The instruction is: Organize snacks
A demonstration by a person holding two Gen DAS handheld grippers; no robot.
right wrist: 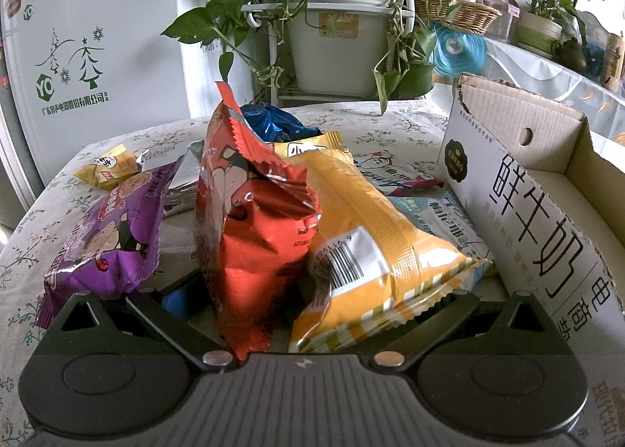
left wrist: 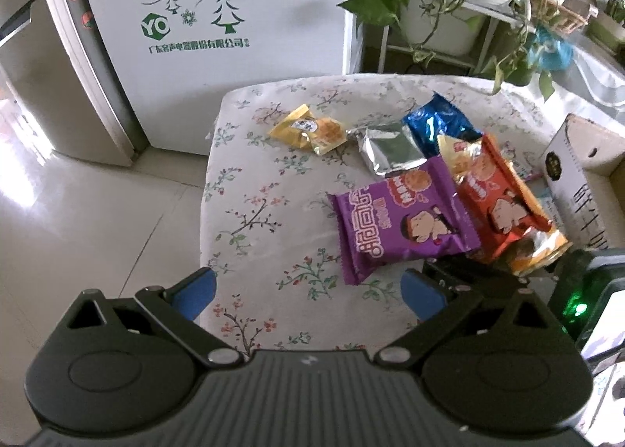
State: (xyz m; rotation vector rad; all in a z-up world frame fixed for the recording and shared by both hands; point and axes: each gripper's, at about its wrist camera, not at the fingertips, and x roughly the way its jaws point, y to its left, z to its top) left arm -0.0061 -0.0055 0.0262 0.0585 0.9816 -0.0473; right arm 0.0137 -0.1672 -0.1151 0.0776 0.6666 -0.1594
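Several snack packets lie on a floral-cloth table (left wrist: 273,189). My left gripper (left wrist: 308,292) is open and empty above the near left part, just short of a purple packet (left wrist: 398,224). My right gripper (right wrist: 312,302) stands wide open around a red packet (right wrist: 250,236) and a yellow packet (right wrist: 371,251), which sit between its fingers; its right fingertip is hidden by the yellow one. In the left view it shows at the right (left wrist: 468,271) under the red packet (left wrist: 496,197). A blue packet (left wrist: 441,123), a silver one (left wrist: 390,150) and a small yellow one (left wrist: 308,130) lie farther back.
An open white cardboard box (right wrist: 547,220) stands at the table's right, close to my right gripper. More flat packets (right wrist: 433,212) lie beside it. A white fridge (left wrist: 218,17) stands behind the table at left, potted plants on a stand (right wrist: 340,37) behind. The floor (left wrist: 97,212) is at left.
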